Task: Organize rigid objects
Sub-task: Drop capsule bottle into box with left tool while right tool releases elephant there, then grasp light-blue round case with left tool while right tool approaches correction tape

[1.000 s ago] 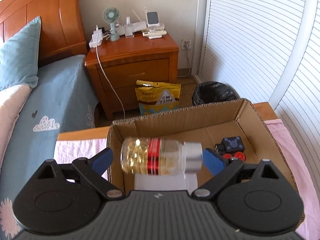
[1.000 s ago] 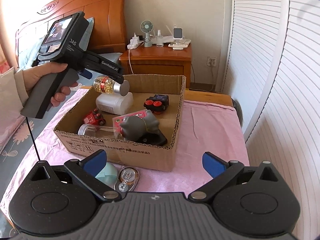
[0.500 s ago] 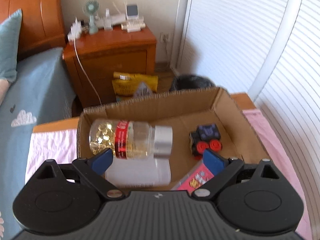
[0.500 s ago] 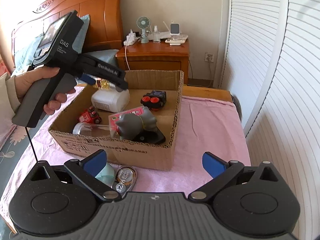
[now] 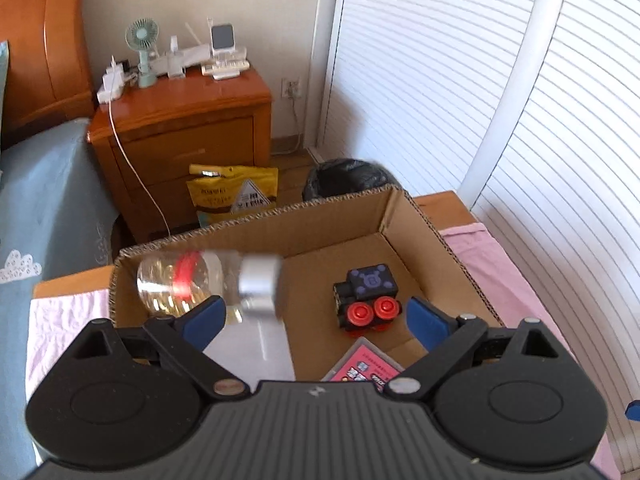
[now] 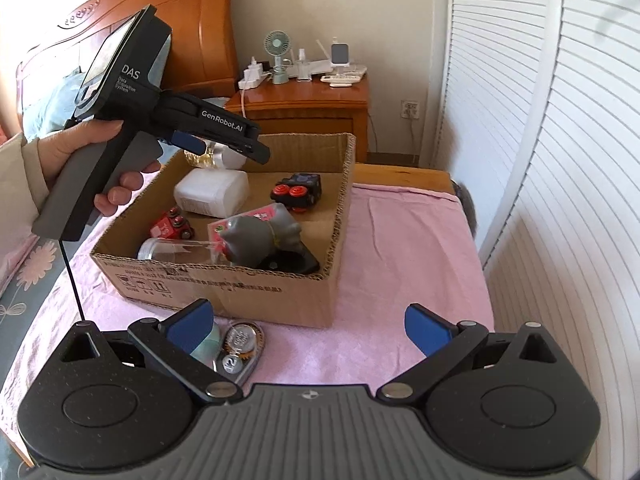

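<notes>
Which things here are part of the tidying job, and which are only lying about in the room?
Part of the job:
- cardboard box
- pill bottle
- white bottle
- black toy car
- round tins on the pink cloth

Only lying about:
- nightstand
- small fan
- yellow bag

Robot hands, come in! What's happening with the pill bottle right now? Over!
Left gripper open, empty. Right gripper open, empty. Pill bottle blurred, inside cardboard box above white bottle. Nothing blocking.

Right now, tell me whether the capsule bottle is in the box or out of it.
In. The capsule bottle lies on its side, blurred, inside the cardboard box, atop the white bottle; the left gripper is open.
</notes>
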`<state>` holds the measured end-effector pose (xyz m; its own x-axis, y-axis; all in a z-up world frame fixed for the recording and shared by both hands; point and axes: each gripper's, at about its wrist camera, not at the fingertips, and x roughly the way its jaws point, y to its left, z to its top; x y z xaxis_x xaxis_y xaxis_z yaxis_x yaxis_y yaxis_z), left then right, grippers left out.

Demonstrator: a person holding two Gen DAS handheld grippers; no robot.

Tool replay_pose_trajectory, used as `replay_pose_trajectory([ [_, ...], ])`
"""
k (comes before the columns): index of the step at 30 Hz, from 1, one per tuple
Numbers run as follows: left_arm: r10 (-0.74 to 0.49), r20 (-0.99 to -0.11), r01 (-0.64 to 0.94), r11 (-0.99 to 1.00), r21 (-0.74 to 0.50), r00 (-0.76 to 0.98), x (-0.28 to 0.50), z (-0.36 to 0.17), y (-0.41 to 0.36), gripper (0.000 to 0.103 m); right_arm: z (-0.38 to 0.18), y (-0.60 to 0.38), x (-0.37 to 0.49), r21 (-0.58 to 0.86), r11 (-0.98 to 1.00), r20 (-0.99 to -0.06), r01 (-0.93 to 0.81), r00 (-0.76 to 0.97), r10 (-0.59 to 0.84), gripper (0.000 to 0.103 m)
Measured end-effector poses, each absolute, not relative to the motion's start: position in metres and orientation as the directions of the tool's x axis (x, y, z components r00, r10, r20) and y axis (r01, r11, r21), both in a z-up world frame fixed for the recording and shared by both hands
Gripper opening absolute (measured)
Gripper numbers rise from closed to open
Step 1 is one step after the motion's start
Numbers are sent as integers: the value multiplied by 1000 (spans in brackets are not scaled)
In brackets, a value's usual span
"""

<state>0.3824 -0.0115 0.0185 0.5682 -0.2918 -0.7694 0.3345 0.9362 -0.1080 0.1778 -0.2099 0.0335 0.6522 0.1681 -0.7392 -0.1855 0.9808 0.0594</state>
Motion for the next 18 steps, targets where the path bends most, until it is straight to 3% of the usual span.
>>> replay_pose_trajectory([
  [10,-293,-758,343,934,-97,583,347,31,-5,96,29,-210,179,25,979,-741,-203,653,155,103],
  [18,-232,-749,333,943,-17,621,282,59,14,97,1,-204,190,25,968,-779,-248,602,174,103],
])
